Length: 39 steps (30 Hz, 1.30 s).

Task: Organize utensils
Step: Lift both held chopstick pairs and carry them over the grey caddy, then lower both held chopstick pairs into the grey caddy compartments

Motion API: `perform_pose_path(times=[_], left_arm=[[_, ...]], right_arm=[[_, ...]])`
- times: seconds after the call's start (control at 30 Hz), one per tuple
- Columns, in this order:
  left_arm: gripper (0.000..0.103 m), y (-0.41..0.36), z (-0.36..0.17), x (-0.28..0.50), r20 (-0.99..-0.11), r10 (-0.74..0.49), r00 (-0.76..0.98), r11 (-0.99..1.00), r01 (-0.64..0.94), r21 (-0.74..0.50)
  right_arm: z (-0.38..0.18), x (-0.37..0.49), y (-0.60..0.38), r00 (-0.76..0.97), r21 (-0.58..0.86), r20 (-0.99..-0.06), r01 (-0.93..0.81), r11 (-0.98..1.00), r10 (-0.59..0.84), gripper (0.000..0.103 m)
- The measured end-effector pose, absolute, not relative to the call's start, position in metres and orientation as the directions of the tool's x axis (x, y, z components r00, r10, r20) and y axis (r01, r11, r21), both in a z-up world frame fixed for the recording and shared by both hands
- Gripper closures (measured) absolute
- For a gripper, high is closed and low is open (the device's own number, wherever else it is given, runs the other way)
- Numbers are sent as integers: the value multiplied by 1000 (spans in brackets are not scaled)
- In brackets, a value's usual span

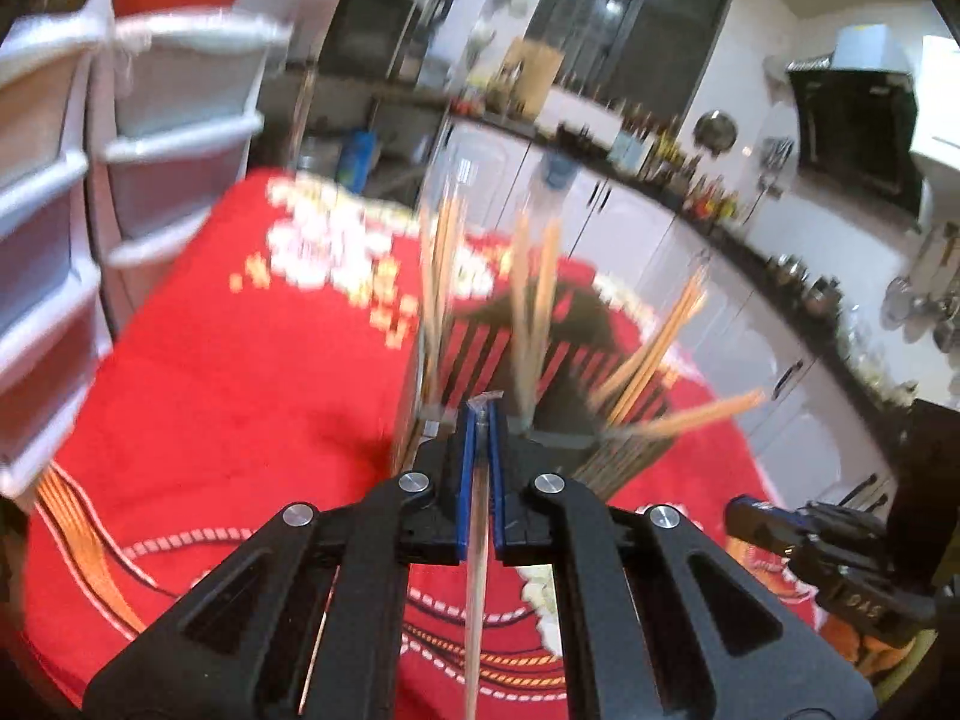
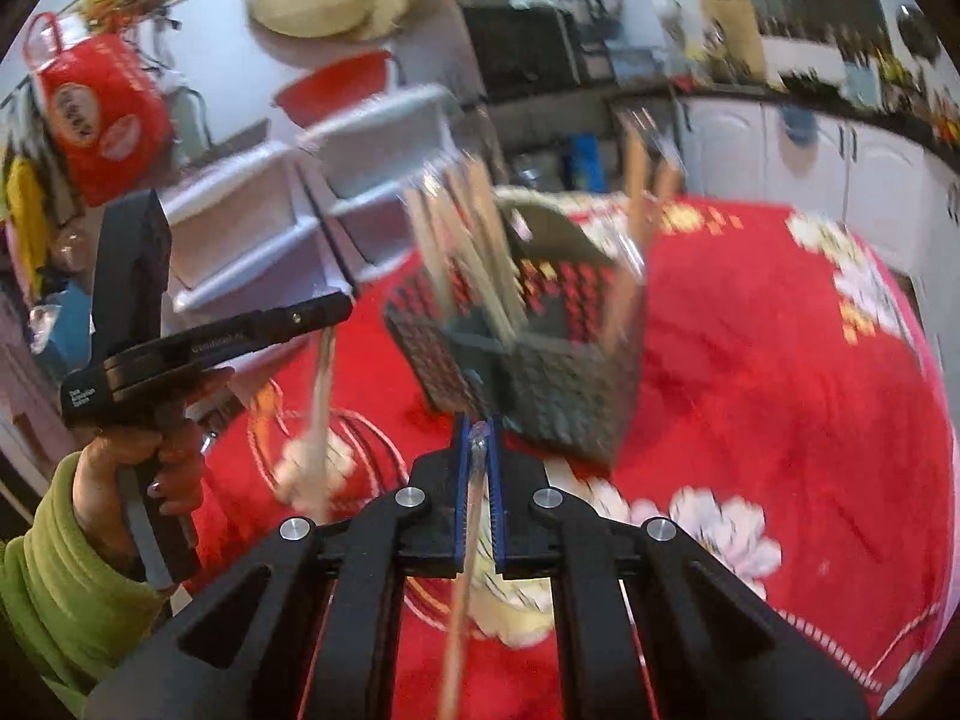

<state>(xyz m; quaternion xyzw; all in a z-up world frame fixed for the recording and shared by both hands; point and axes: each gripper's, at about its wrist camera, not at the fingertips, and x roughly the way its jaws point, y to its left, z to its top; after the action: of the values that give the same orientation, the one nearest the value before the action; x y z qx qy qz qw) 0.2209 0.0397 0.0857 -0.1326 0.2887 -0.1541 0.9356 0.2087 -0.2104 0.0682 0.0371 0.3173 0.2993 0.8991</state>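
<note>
Left claw (image 1: 480, 420) and right claw (image 2: 478, 429) both clamped nearly closed, each angled downward, hand-held

We see a table under a red cloth (image 1: 228, 372) with white flower print and dashed trim. On it, toward the far middle, stands a dark slotted utensil caddy (image 1: 576, 372), wooden chopsticks upright inside. In the right wrist view the same caddy (image 2: 540, 372) sits mid-cloth (image 2: 768, 372), tilted by the lens. White drawer units (image 1: 54, 228) border the left edge. Motion blur hides finer details.
</note>
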Motion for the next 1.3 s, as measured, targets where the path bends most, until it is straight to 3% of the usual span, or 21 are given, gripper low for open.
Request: perform_pose_path(times=[0.4, 0.67, 1.0, 1.3], left_arm=[[102, 39, 177, 216, -335, -387, 859, 907, 289, -306], [102, 33, 221, 233, -262, -377, 888, 915, 314, -255], [102, 29, 225, 260, -263, -324, 909, 939, 275, -206], [102, 32, 192, 282, -308, -307, 901, 944, 247, -217]], right_arm=[[167, 226, -198, 748, 166, -338, -550, 818, 571, 97], [204, 255, -191, 806, 112, -242, -529, 841, 540, 97], [215, 284, -177, 848, 70, -173, -497, 865, 501, 97], [189, 313, -163, 856, 65, -214, -467, 882, 470, 97]])
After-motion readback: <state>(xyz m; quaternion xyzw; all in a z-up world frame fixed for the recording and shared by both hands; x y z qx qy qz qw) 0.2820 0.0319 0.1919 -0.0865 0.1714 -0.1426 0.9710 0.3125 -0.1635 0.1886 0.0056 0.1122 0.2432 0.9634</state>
